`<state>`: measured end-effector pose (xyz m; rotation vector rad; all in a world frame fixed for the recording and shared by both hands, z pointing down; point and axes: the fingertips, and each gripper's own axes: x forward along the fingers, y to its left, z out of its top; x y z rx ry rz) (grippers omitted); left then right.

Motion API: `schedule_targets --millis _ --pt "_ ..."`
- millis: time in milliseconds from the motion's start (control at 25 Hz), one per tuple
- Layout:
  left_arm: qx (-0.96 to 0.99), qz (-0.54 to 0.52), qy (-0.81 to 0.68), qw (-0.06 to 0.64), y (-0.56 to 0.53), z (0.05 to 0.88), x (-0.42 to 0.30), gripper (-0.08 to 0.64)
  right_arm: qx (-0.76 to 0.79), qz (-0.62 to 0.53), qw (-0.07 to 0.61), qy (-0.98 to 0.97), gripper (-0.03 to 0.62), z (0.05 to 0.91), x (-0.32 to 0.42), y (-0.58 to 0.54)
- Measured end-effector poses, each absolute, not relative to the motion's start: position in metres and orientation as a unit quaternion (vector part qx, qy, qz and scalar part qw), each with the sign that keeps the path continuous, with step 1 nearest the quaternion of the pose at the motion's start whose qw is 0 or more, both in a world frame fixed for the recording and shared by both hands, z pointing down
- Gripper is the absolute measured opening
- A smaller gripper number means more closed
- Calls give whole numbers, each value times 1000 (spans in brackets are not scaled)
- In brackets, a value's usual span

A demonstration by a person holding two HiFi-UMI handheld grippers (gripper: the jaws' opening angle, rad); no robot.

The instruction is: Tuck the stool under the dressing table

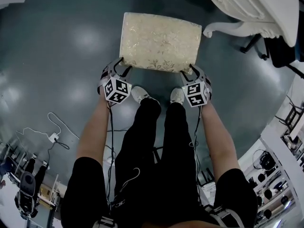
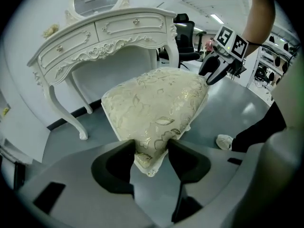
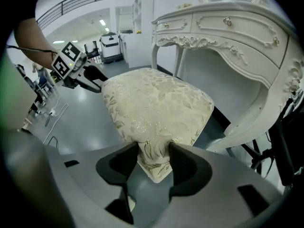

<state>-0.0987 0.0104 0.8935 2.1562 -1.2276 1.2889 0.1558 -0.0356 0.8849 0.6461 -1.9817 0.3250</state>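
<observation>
Head view: one stool sits just ahead of your two grippers. Your left gripper and right gripper each take a near corner.
Left gripper view: jaws pinch the stool's corner, with one dressing table beyond them.
Right gripper view: jaws pinch the other corner, dressing table beyond, to the right.

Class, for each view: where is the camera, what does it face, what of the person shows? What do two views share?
Head view: on the head, facing down at the cream floral-upholstered stool; arms, legs, left gripper, right gripper.
Left gripper view: on it, facing its clamped stool corner and the white carved dressing table; right forearm.
Right gripper view: likewise; left forearm.
Shared: stool.
</observation>
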Motion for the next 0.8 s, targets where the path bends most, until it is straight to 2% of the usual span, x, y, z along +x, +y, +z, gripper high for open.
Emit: schedule_targets --millis 800 --pt "772 455 -417 151 -75 888 -169 230 334 140 460 -811 225 877 87 -106"
